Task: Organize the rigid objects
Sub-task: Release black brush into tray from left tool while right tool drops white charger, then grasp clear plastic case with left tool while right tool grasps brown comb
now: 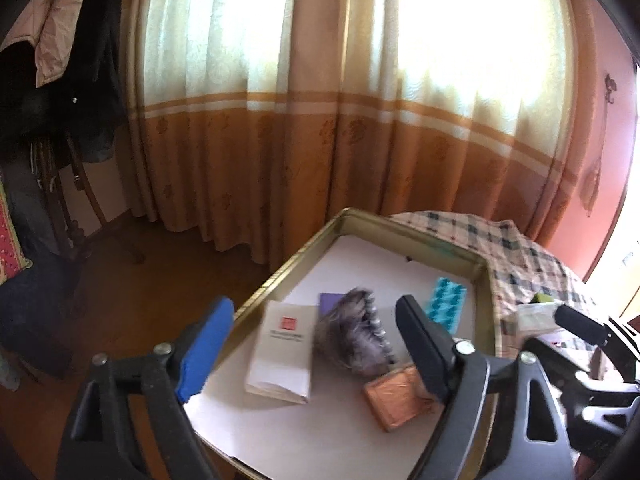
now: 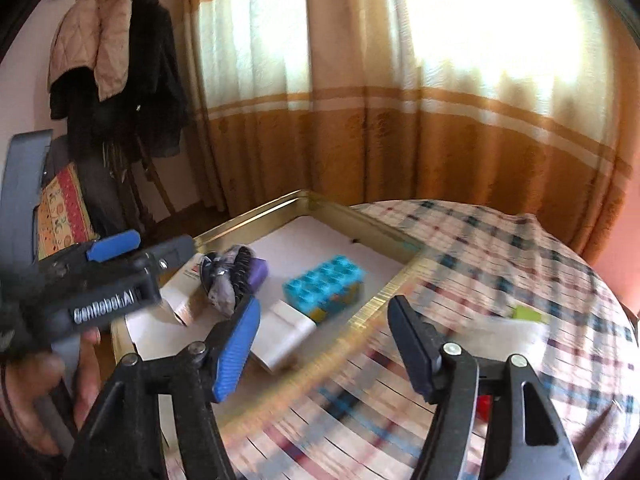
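Checked tablecloth (image 2: 500,248); gold tray (image 1: 256,304) under open left hand-held gripper (image 1: 316,348), seemingly empty.

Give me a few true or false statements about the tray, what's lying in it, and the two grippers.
1. The gold tray sits on a checked tablecloth. True.
2. The left gripper is shut on the hair clip. False: it is open and holds nothing.
3. The teal studded block lies inside the tray. True.
4. The right gripper holds the white booklet. False: it is open and empty; the booklet lies in the tray.
5. A grey hair clip lies beside the booklet. True.
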The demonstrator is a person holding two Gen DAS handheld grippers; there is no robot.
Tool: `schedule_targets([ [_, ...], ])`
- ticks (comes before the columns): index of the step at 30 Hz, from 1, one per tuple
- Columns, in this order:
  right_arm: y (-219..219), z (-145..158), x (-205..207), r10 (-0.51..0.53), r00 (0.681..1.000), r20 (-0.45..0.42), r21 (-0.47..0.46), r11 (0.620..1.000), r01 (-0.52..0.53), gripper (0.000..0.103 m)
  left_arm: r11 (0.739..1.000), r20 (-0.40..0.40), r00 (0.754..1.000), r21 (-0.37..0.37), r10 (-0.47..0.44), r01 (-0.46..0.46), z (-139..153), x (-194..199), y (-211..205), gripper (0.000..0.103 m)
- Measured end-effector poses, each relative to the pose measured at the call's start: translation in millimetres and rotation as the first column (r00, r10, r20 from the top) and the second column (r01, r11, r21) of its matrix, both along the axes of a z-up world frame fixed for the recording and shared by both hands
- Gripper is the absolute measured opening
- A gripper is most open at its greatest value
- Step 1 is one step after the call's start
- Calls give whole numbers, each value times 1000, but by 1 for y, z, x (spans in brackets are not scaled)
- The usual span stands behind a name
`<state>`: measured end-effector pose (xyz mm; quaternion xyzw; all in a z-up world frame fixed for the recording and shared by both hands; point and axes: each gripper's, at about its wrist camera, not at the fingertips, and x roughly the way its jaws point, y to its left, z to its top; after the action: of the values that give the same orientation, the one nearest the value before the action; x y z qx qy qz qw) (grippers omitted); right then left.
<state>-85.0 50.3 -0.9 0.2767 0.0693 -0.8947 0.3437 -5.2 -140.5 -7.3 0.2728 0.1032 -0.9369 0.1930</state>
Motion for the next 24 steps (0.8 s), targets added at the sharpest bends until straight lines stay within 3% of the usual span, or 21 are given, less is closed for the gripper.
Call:
schedule_targets([
  [3,51,-4,-2,-75,997,34,-42,996,76,74,999,-7,999,-13,-36,36,2,1,18,90],
  [7,107,-11,-13,-199,978,64,-28,979,202,76,994,-5,994,-6,-113,113,4,-2,51,94],
  [9,131,-15,-21,-270,959,83,-19,962,272,76,986,9,986,-4,-167,167,3,-9,73,99],
  [13,170,-20,-38,-405,907,114,3,913,407,76,964,37,963,-3,-266,267,2,-26,114,99],
  [19,203,-35,-60,-535,829,163,90,845,528,76,939,107,934,10,-342,343,-12,-61,154,100],
  [24,210,-50,-68,-547,811,208,123,837,533,76,931,134,921,64,-365,359,-28,-83,168,99],
])
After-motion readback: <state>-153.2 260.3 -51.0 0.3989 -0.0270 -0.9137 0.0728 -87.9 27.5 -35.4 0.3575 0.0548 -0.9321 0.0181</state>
